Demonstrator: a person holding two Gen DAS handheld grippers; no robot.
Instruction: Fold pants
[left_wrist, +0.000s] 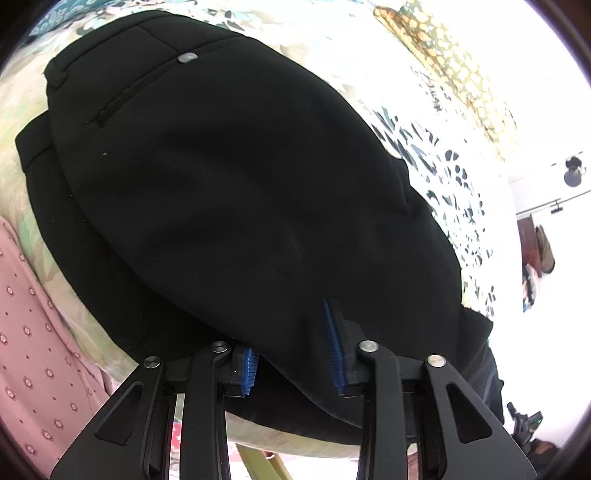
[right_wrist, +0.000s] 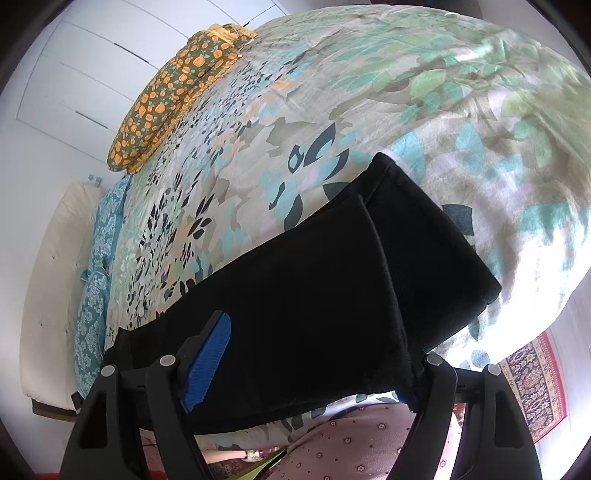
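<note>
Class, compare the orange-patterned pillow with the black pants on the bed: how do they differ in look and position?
The pillow carries an orange fruit print on dark green; the pants are plain black. The pillow is plump and lies at the far edge of the bed, by the white wall; the pants lie flat at the near edge, reaching between both grippers' jaws. Both rest on the floral bedspread.

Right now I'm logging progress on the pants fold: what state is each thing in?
pants: folded lengthwise, lying on the bed, waist end in the left view, leg hems in the right view
left gripper: open, black fabric between its fingers
right gripper: open, straddling the legs
floral bedspread: spread over the bed, lightly creased
orange-patterned pillow: at the bed's far edge
</note>
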